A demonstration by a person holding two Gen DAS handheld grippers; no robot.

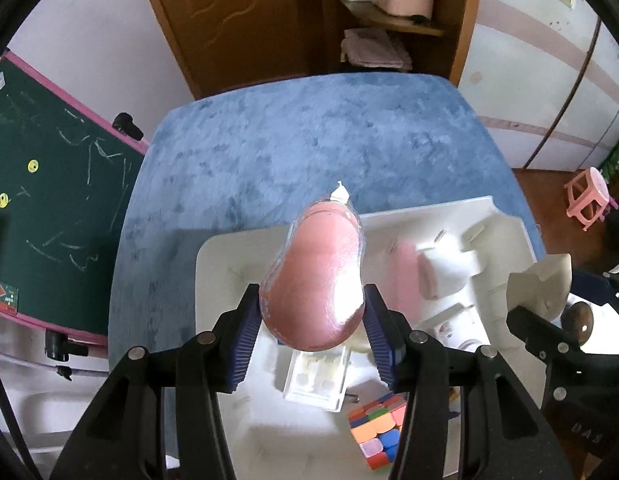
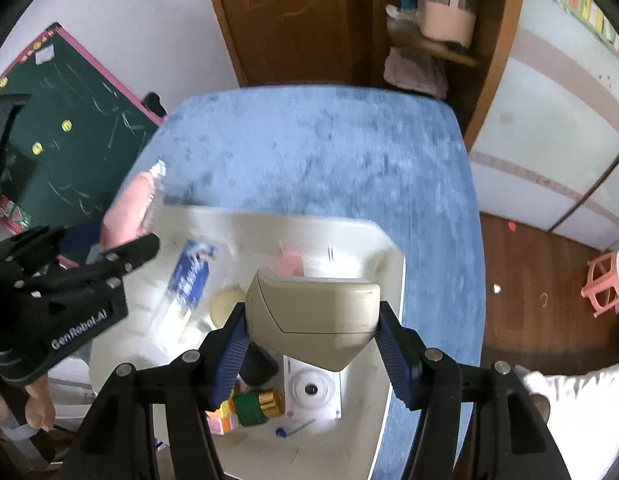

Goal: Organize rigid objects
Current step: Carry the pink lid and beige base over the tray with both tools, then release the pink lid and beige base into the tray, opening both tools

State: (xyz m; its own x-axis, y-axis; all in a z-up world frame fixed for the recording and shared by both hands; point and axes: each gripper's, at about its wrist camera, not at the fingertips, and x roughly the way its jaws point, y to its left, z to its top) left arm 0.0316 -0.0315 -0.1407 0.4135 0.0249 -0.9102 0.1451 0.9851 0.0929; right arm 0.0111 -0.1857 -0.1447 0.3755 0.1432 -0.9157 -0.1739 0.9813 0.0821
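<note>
My left gripper (image 1: 312, 322) is shut on a pink, pear-shaped item in clear plastic packaging (image 1: 315, 276), held above a white tray (image 1: 217, 264). From the right wrist view the same pink item (image 2: 127, 208) and the left gripper (image 2: 143, 246) hang over the tray's left edge. My right gripper (image 2: 311, 336) is shut on a beige plastic case (image 2: 309, 314), lifted above the white tray (image 2: 385, 256). In the tray lie a colourful puzzle cube (image 1: 377, 430), a clear flat box (image 1: 319, 378), a pink and white block (image 1: 433, 272), a blue-labelled packet (image 2: 191, 270) and a white round-dialled device (image 2: 311, 390).
The tray rests on a table covered with a blue fuzzy cloth (image 1: 293, 140). A green chalkboard (image 1: 41, 184) leans at the left. A wooden door (image 1: 237, 12) and shelf (image 1: 393, 20) stand behind. A pink stool (image 1: 589, 196) is on the floor at right. A green gold-capped bottle (image 2: 255, 404) lies in the tray.
</note>
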